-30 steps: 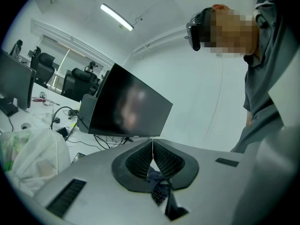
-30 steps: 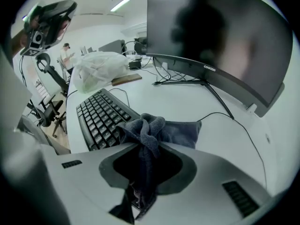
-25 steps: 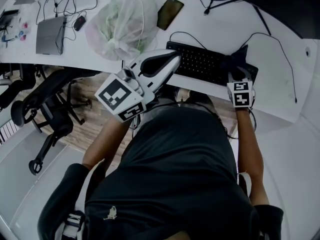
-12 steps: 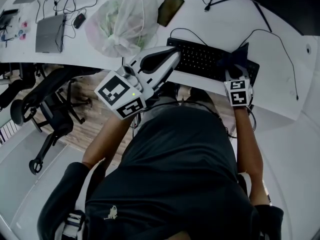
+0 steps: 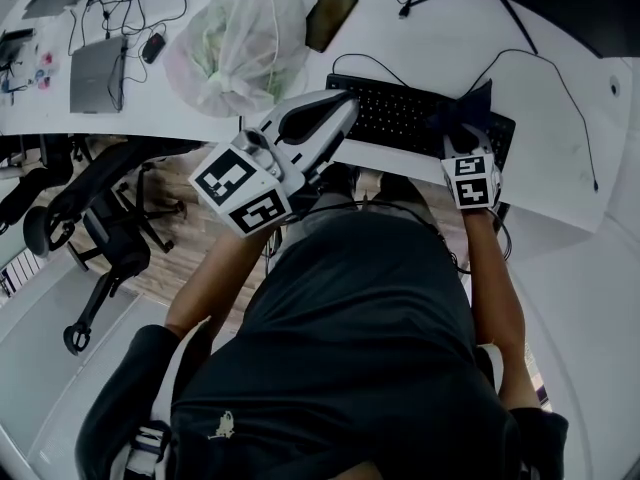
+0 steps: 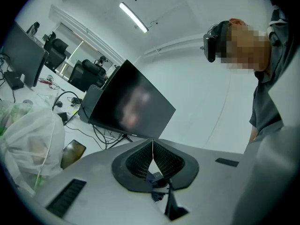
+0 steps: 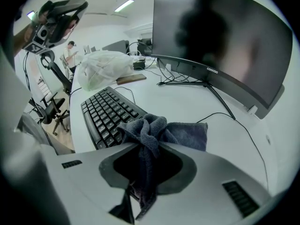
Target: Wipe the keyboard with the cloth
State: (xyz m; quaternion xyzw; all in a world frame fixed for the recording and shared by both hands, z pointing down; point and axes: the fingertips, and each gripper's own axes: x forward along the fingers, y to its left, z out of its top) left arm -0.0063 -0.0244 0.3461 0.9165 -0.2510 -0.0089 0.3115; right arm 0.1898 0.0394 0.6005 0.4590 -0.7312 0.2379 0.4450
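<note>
Right tool (image 7: 147,149) grips the dark cloth (image 7: 180,134) at the keyboard (image 7: 105,111) 3 o'clock end; left tool (image 6: 152,150), jaws together and empty, near 9 o'clock.

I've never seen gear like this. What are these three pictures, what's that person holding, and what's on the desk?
A person at a white desk holds a tool with tongs in each hand. One picture looks down from a camera on their head; the other two come from cameras riding on each tool. The right tongs pinch a dark cloth on the right end of a black keyboard. The left tongs are shut and empty. A plastic bag and a phone lie on the desk.
</note>
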